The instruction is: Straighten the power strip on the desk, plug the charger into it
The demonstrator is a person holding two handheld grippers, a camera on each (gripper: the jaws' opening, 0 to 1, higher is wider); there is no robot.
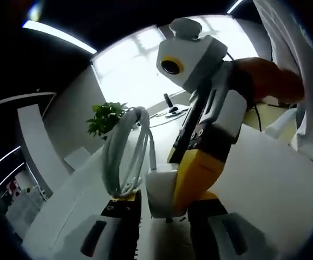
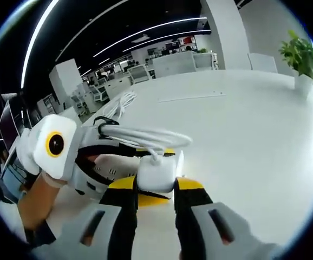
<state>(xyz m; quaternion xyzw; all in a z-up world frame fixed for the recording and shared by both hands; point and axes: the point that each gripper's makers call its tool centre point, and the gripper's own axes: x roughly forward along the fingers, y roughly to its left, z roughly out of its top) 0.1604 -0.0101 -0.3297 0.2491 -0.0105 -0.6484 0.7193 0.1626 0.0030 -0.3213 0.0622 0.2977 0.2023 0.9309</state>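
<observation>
My right gripper [image 2: 155,187] is clamping the white charger [image 2: 156,172], its coiled cable [image 2: 145,138] at twelve o'clock; my left gripper [image 1: 164,208] is bracing the charger too, above the bench [image 2: 243,124].

Desk [image 2: 243,124], white, wide: carrying potted plant [image 2: 302,59] at far edge, white cable bundle [image 2: 118,103] lying toward opp. side; small dark items [image 1: 171,108] sitting nr window end.
</observation>
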